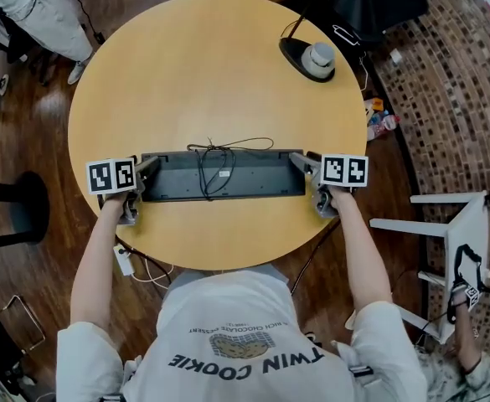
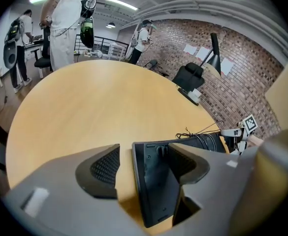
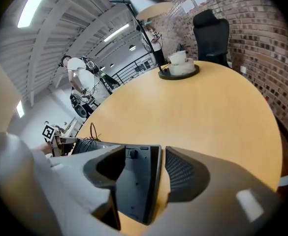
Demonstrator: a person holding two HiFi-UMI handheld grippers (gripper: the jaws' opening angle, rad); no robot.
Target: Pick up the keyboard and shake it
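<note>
A dark grey keyboard (image 1: 253,178) lies bottom side up across the near part of the round wooden table (image 1: 211,65), with its black cable (image 1: 215,162) bunched on its back. My left gripper (image 1: 148,167) is at the keyboard's left end and my right gripper (image 1: 299,162) is at its right end. In the left gripper view the jaws (image 2: 144,163) stand open astride the end of the keyboard (image 2: 156,181), with a gap at the outer pad. In the right gripper view the jaws (image 3: 146,171) also stand open astride the keyboard's (image 3: 139,181) other end. The keyboard rests flat on the table.
A black lamp base with a pale cup-like object (image 1: 312,59) stands at the table's far right. A black office chair (image 1: 370,2) is beyond it. A white stool (image 1: 462,233) stands right of the table. People stand at the far left (image 1: 35,7).
</note>
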